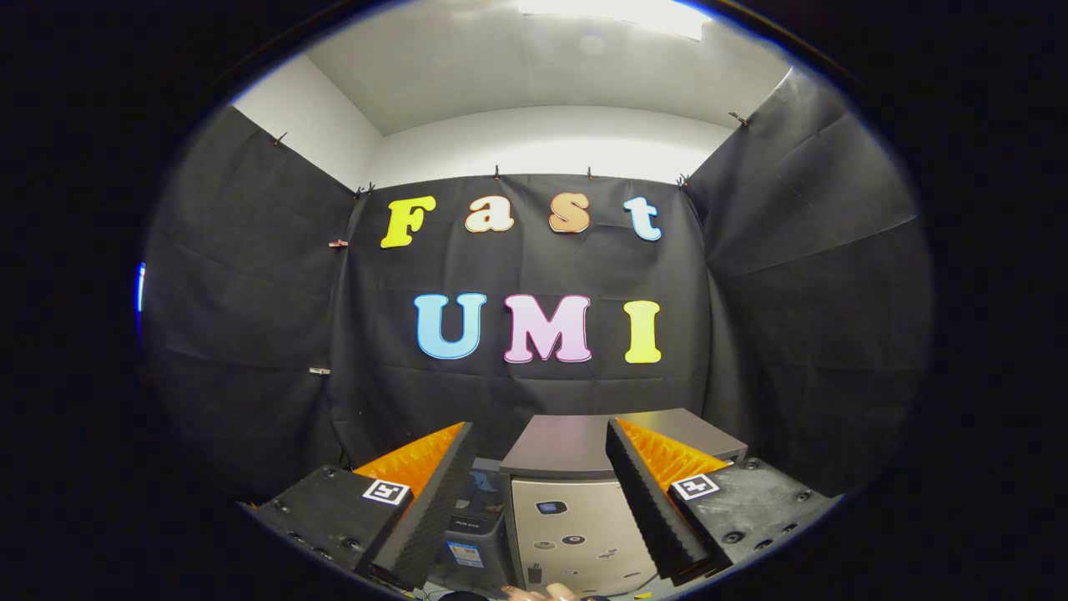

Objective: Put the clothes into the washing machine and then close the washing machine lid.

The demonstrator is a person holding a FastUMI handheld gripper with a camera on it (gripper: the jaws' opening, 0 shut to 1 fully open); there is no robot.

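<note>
Jaws are wide open and holding nothing, gripper point(538, 501) hanging up high, with the washer point(576, 517) sitting straight ahead and below between the fingers, lid point(567, 442) looking flat, and I can't spot any clothes.

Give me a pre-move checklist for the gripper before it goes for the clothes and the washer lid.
1. gripper open: ok, fingers spread wide apart.
2. Nothing held between the fingers: ok, only the scene beyond shows in the gap.
3. washing machine in sight: ok, a light-fronted box stands beyond the fingers, seen through the gap.
4. lid state: cannot tell; a dark flat top sits on the box and looks down, but the opening is not visible.
5. Clothes located: cannot tell from this view.
6. Path ahead: not ok, a person's hand sits low between the fingers, in front of the machine.
</note>
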